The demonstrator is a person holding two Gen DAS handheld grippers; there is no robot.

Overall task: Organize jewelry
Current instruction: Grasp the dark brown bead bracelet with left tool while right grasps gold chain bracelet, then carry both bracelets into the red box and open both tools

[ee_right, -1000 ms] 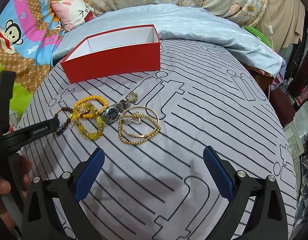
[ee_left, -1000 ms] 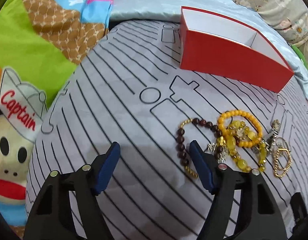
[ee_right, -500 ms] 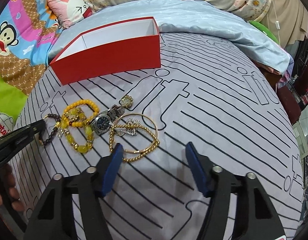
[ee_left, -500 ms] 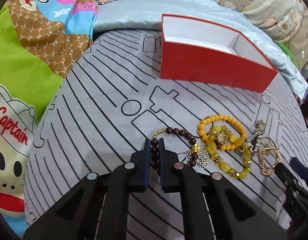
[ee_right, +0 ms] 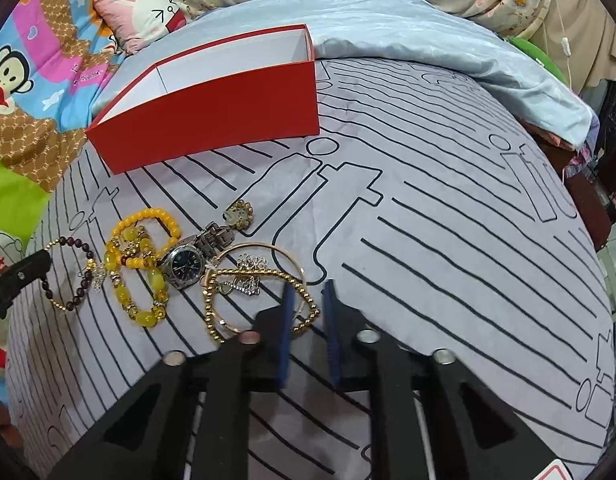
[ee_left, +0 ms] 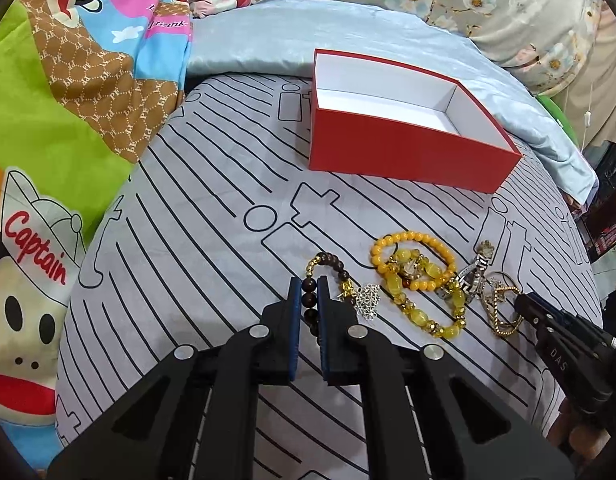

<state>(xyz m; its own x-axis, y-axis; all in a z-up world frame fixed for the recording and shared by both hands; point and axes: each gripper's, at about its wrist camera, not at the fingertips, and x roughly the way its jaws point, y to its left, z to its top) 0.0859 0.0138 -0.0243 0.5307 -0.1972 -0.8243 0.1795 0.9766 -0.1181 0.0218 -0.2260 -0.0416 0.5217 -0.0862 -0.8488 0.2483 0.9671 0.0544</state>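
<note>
My left gripper [ee_left: 307,282] is shut on a dark brown bead bracelet [ee_left: 308,300] that lies on the grey striped cloth [ee_left: 196,240]. My right gripper [ee_right: 308,288] is nearly shut around a gold bead bracelet [ee_right: 304,312] and a thin gold bangle [ee_right: 264,246]. Between them lie two yellow bead bracelets [ee_right: 138,264], a silver watch [ee_right: 186,264] and small silver charms [ee_right: 248,276]. An empty red box [ee_left: 404,148] with a white inside stands behind them; it also shows in the right wrist view [ee_right: 212,108].
The striped cloth covers a rounded bed surface that falls away at the sides. A pale blue blanket [ee_right: 408,36] lies behind the box. A cartoon monkey sheet [ee_left: 48,120] and a pink pillow [ee_right: 144,16] lie at the left. A gold flower ornament [ee_right: 239,213] lies near the watch.
Both grippers were wide open a second ago. The left one closed on the brown bracelet. The right one moved forward to the gold bracelet and narrowed around it.
</note>
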